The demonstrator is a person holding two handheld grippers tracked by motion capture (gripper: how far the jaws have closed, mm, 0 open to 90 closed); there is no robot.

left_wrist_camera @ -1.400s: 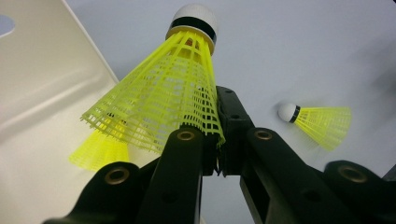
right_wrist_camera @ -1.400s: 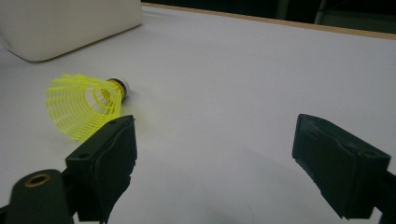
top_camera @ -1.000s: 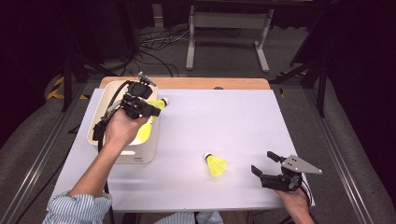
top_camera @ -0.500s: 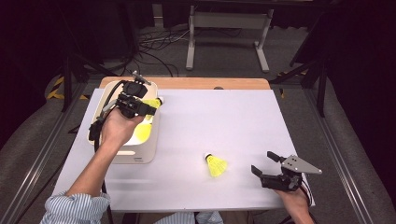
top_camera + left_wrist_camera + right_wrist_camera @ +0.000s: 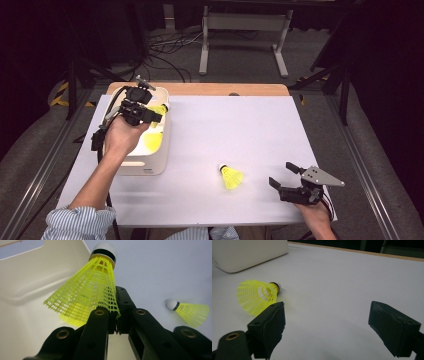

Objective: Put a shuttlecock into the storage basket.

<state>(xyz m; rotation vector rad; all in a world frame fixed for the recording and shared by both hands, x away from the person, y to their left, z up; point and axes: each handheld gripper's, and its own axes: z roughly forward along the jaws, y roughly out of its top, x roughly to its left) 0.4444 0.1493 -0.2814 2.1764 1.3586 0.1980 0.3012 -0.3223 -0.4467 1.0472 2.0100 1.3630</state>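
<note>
The white bin (image 5: pixel 150 162) sits under the left claw (image 5: pixel 152 115), at the table's left edge. Inside it lies a yellow shuttlecock (image 5: pixel 150 142), below and just nearer the person than the claw's tips; the left gripper view shows a bit of its skirt (image 5: pixel 68 320) behind the held one.

The table (image 5: pixel 240 125) is white with a wooden far edge. Another shuttlecock (image 5: pixel 231 177) lies on its side on the bare top, well apart from the bin and near the right claw (image 5: pixel 284 176), just to that claw's left. In the right gripper view it lies (image 5: pixel 257 296) just beyond the left jaw, cork end pointing away from the bin's corner (image 5: pixel 249 255). Nothing lies between it and the claw.

The left claw (image 5: pixel 116 315) is clamped together on the skirt edge of a third shuttlecock (image 5: pixel 96 290), white cork pointing away from the jaws. In the high view this held shuttlecock (image 5: pixel 160 109) hangs over the bin's far right part, by the rim. The right claw (image 5: pixel 325 315) stands wide apart, low over the table near the front edge, holding and touching nothing.
</note>
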